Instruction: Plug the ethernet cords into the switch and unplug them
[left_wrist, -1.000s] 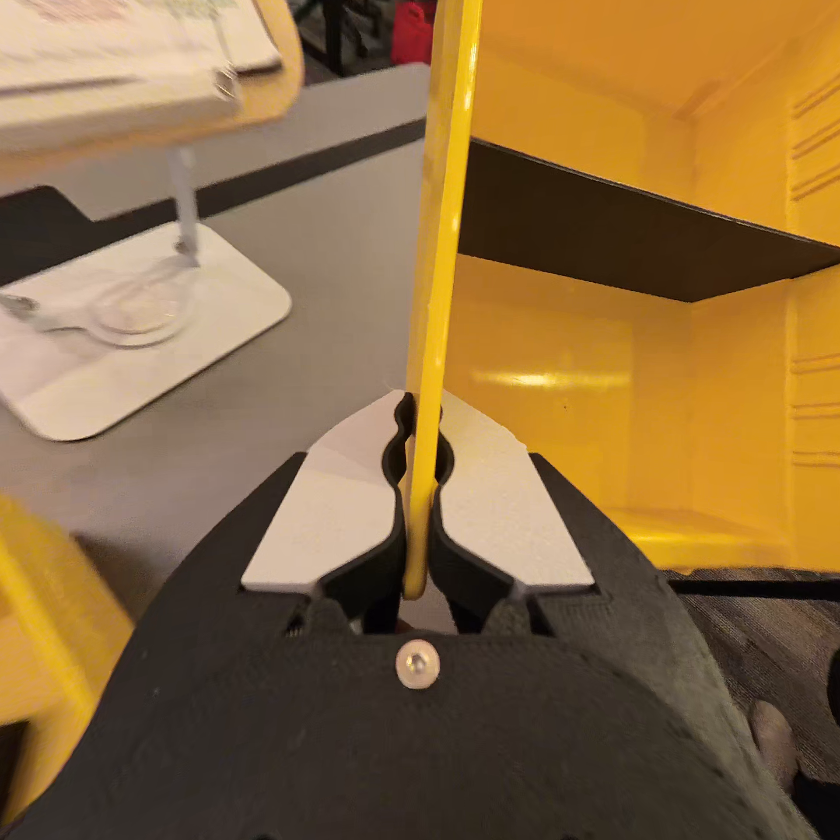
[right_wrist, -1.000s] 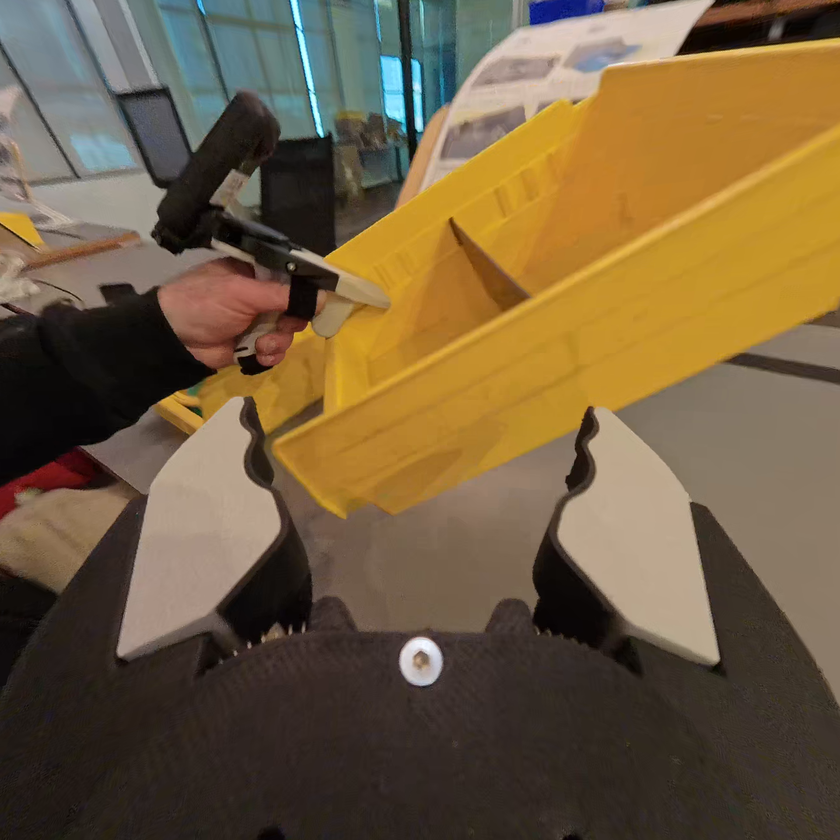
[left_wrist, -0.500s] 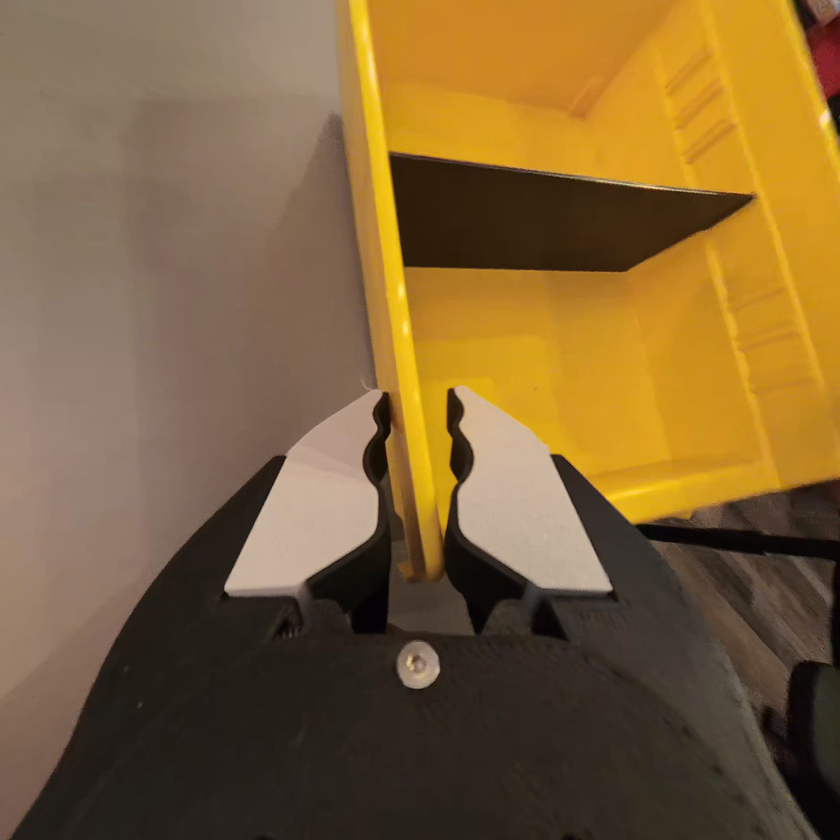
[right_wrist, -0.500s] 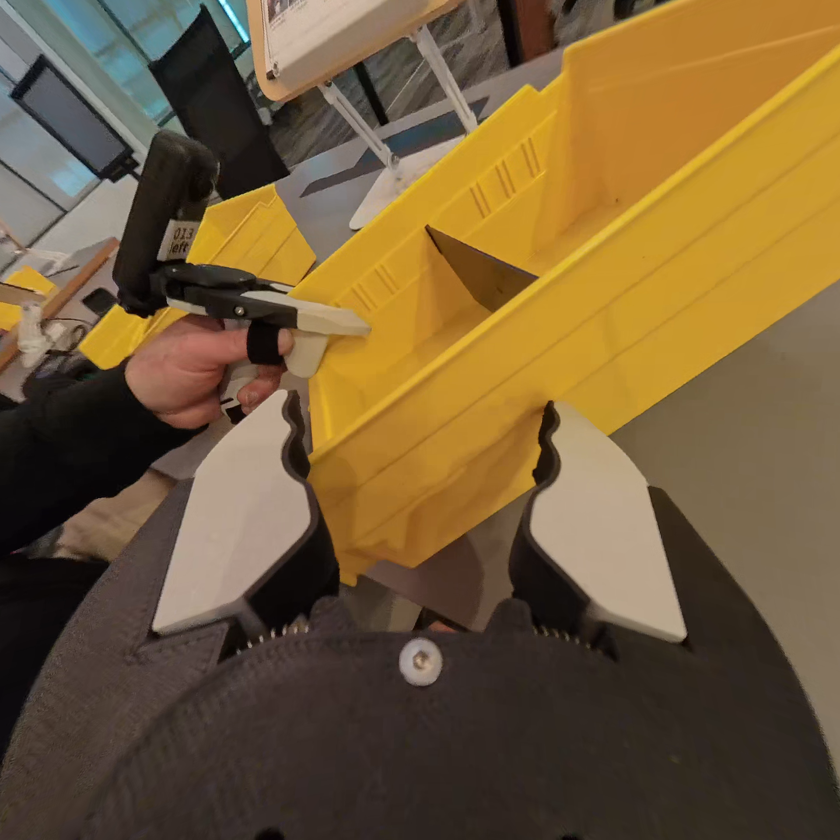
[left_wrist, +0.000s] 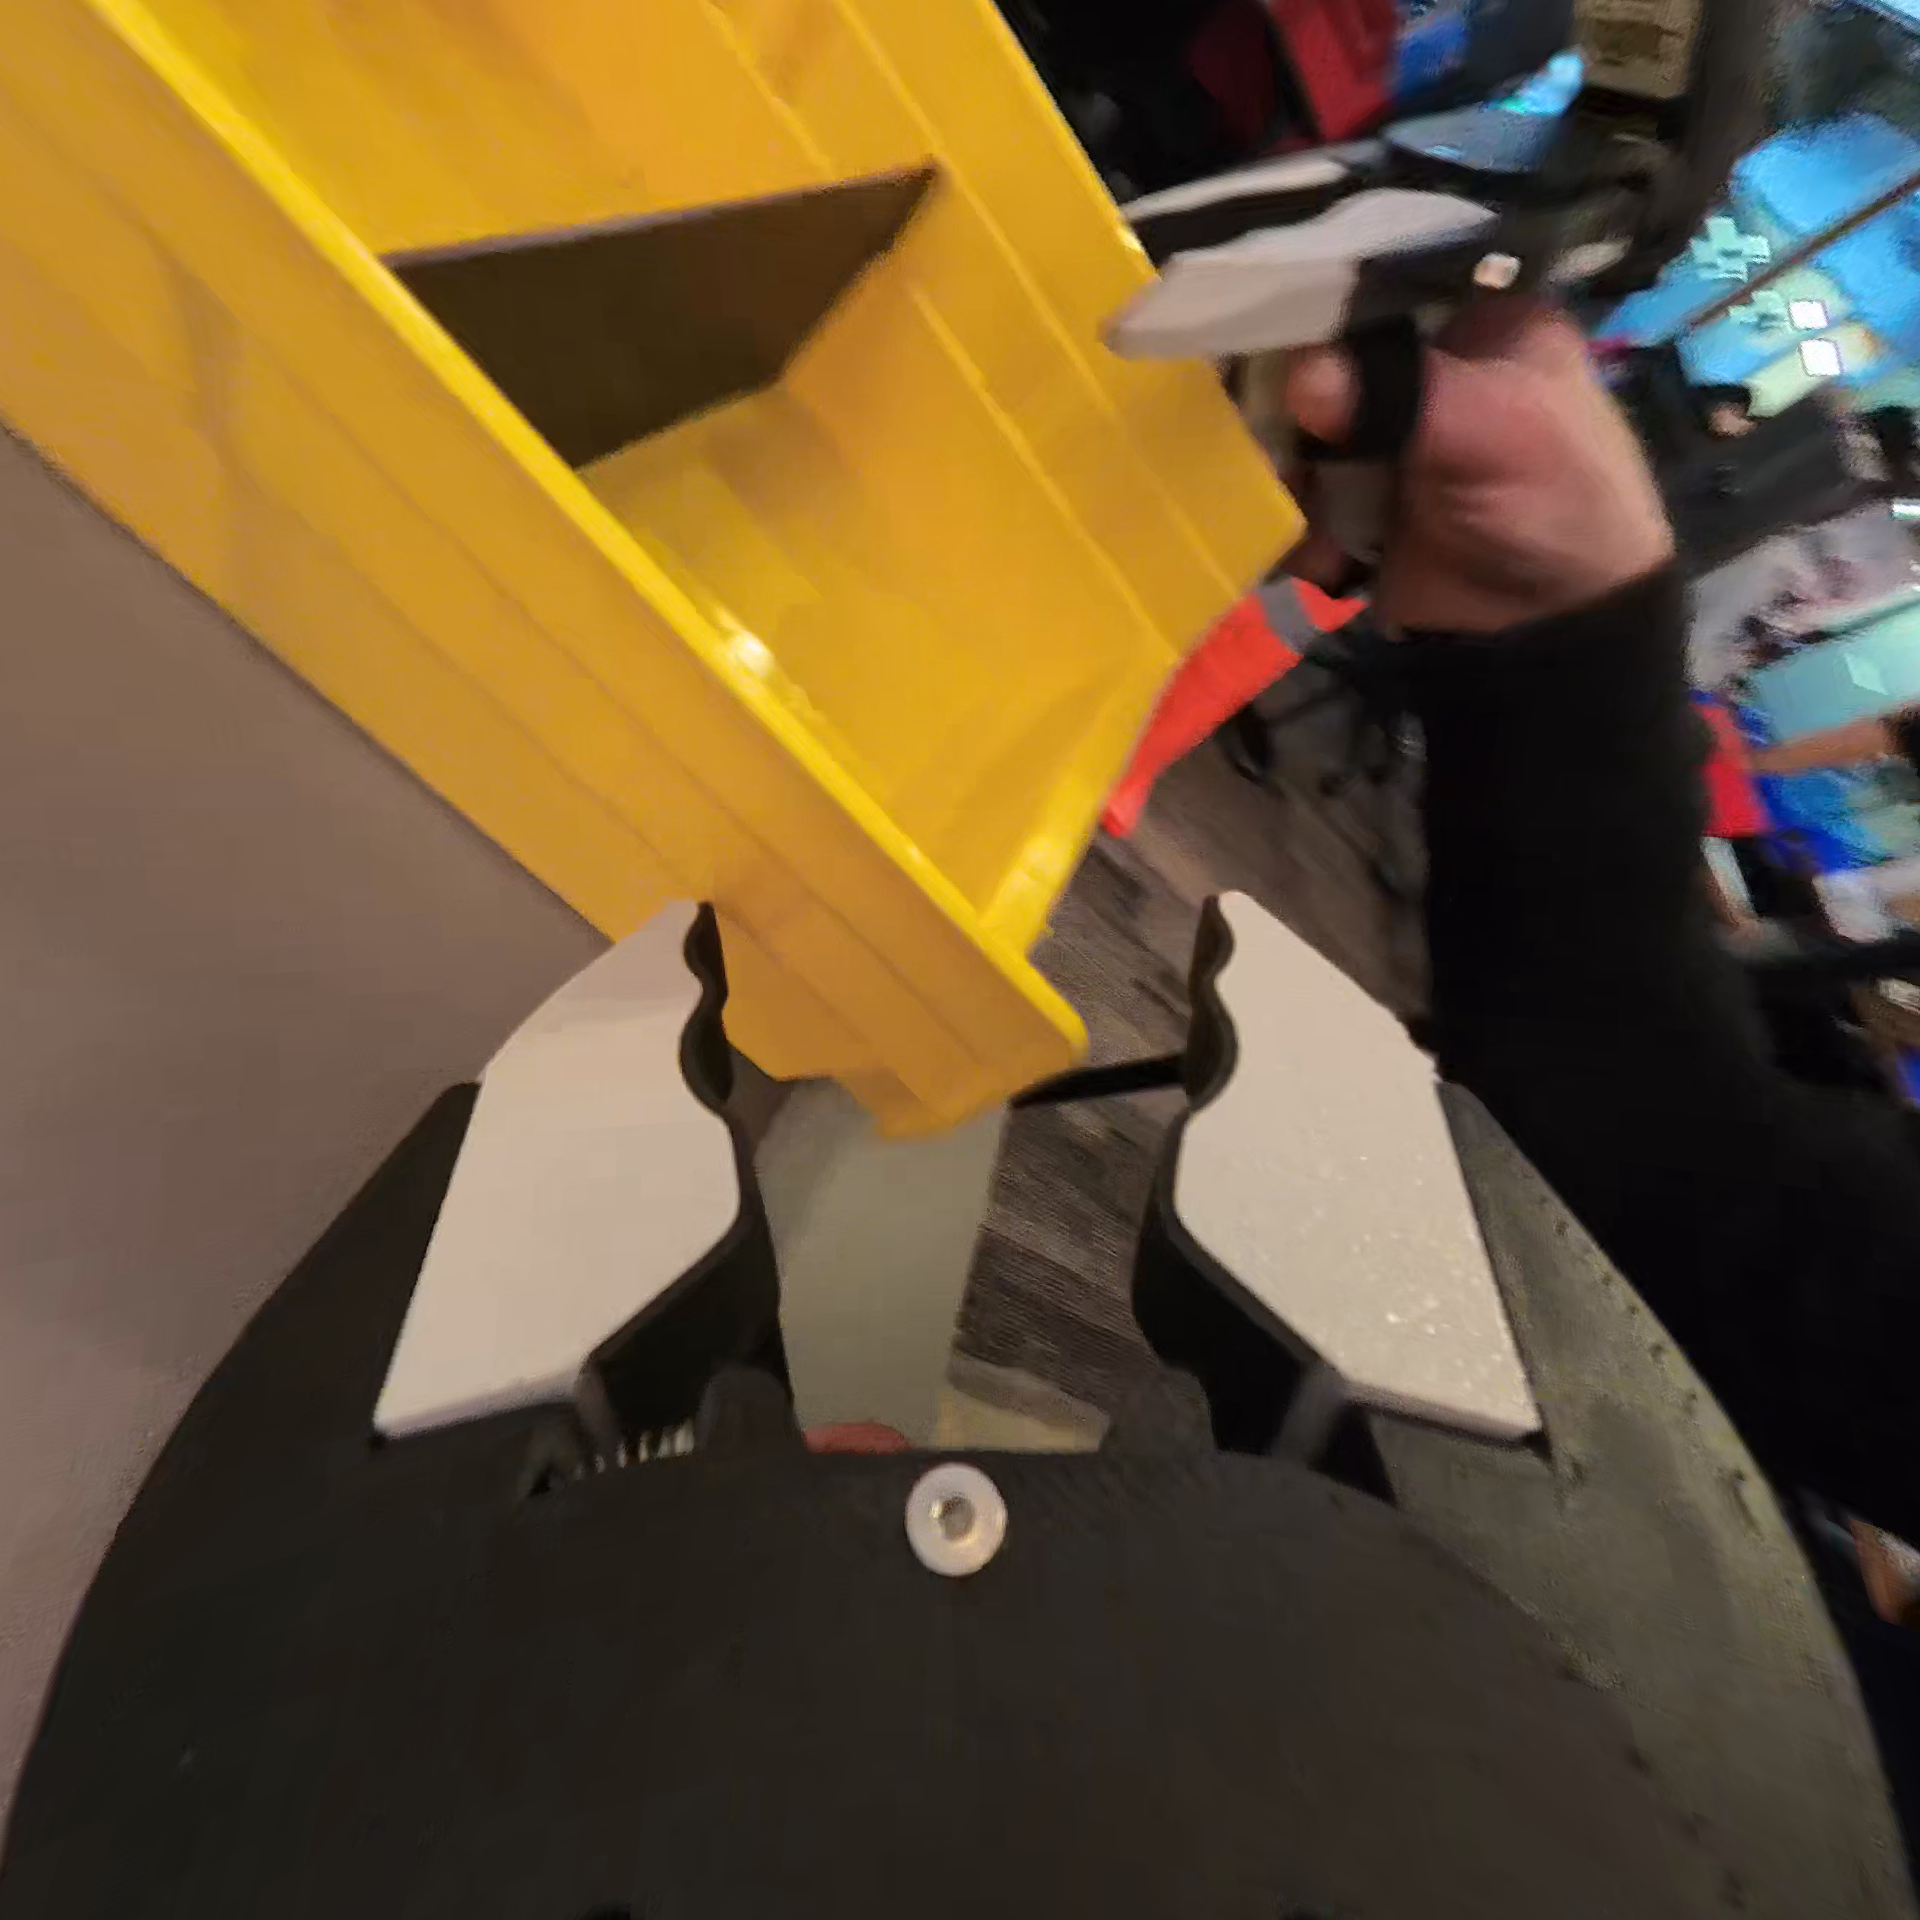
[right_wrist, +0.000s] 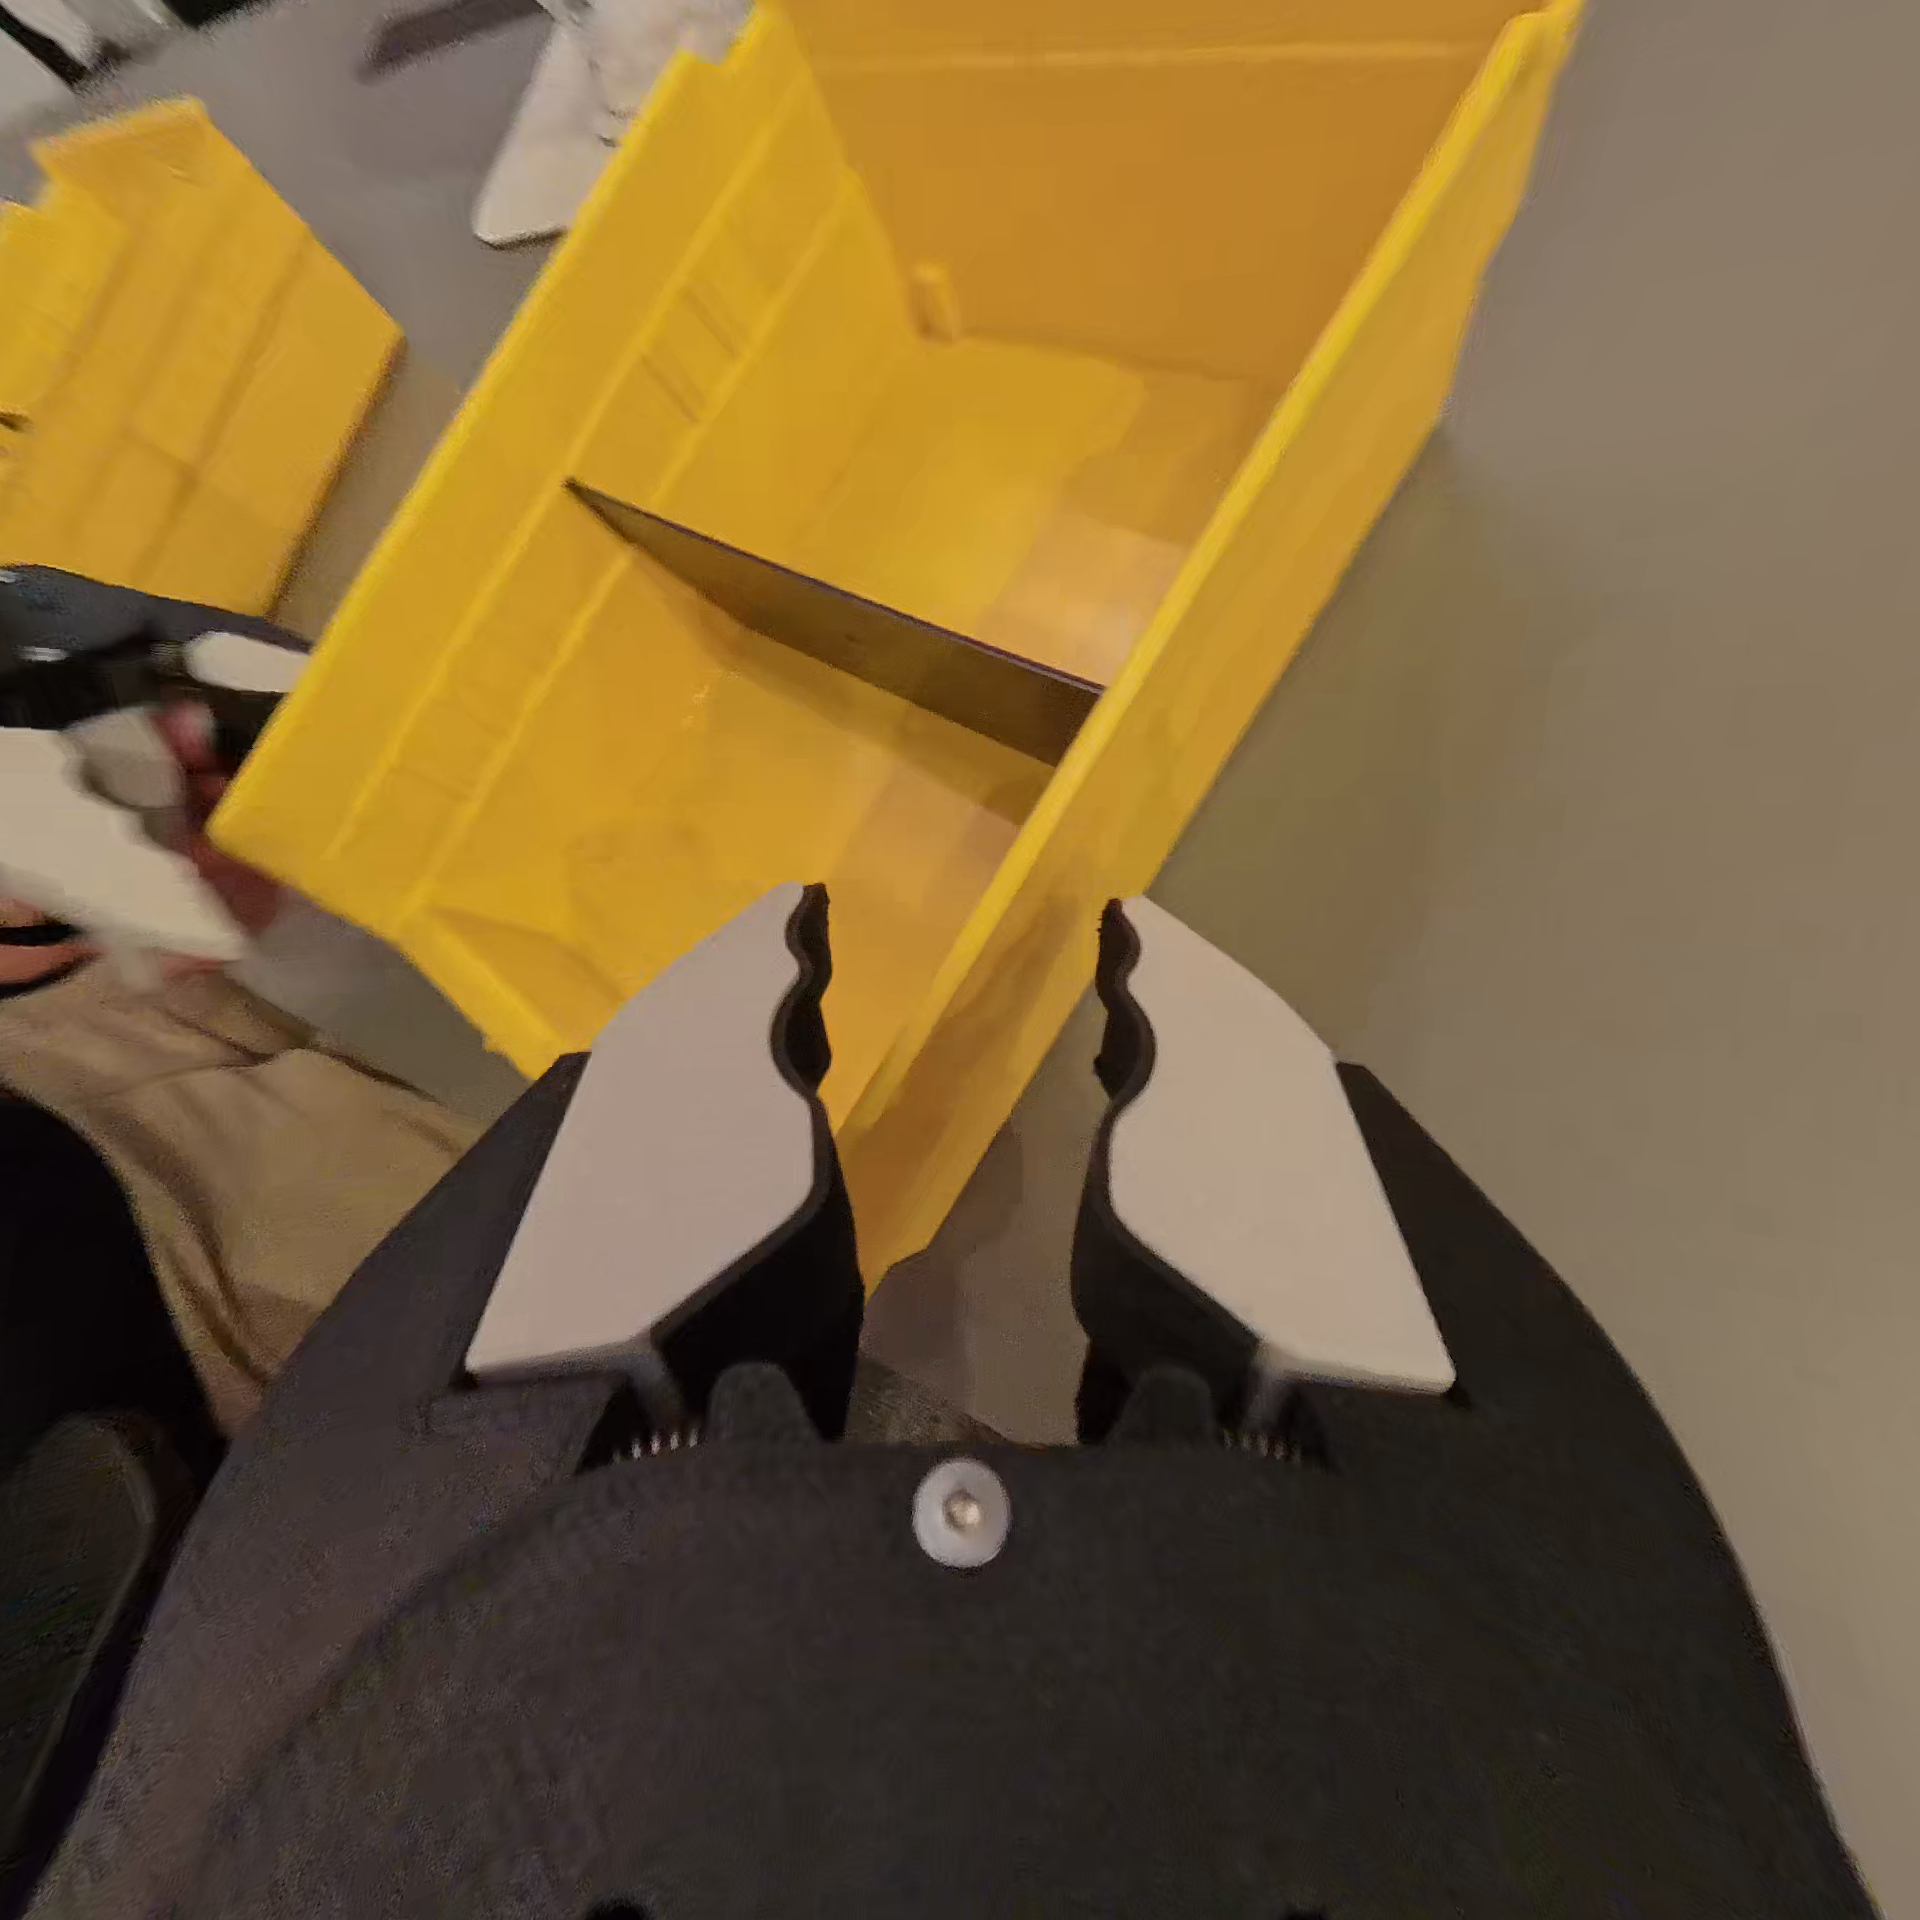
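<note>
Right wrist view shows my right claw (right_wrist: 961, 935) spread around the side wall of the yellow bin (right_wrist: 1039, 260), my left claw (left_wrist: 951, 1023) also apart, no cords or switch visible, so I judge this is setup, and finding them comes next.

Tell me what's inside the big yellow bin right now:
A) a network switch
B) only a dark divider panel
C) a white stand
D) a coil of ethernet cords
B: the right wrist view shows the yellow bin bare inside except for the dark divider panel standing across it; no cords or switch appear in either view.
</note>
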